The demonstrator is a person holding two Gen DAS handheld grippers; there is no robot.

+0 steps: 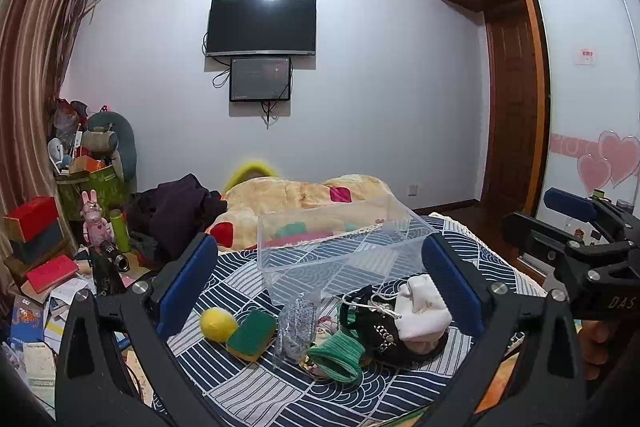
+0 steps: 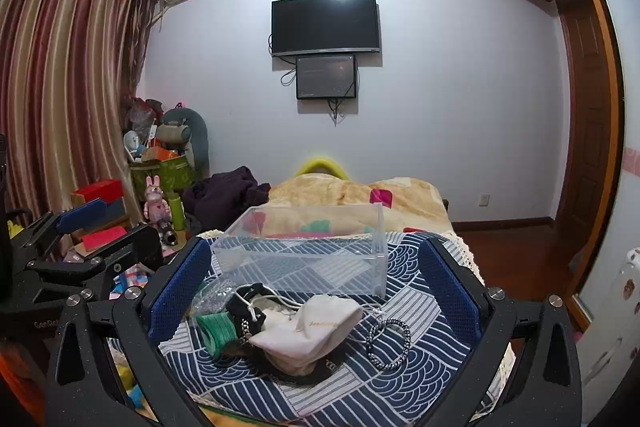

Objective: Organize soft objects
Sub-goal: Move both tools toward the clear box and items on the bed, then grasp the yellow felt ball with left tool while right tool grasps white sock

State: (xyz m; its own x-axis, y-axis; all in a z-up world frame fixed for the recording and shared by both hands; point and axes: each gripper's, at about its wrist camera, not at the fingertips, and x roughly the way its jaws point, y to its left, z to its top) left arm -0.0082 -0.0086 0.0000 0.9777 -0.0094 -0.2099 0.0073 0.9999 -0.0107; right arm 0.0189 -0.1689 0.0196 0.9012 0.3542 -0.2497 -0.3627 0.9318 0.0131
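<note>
Both the left gripper (image 1: 320,291) and right gripper (image 2: 316,287) are hanging wide open, gripping nothing. The white pouch (image 2: 308,327) is lying between the right fingers, short of the clear bin (image 2: 304,251); advisable to pinch its bunched middle, avoiding the cord.

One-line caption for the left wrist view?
Open left gripper hovers over a yellow ball, sponge and pouches before an empty clear box on the bed.
</note>
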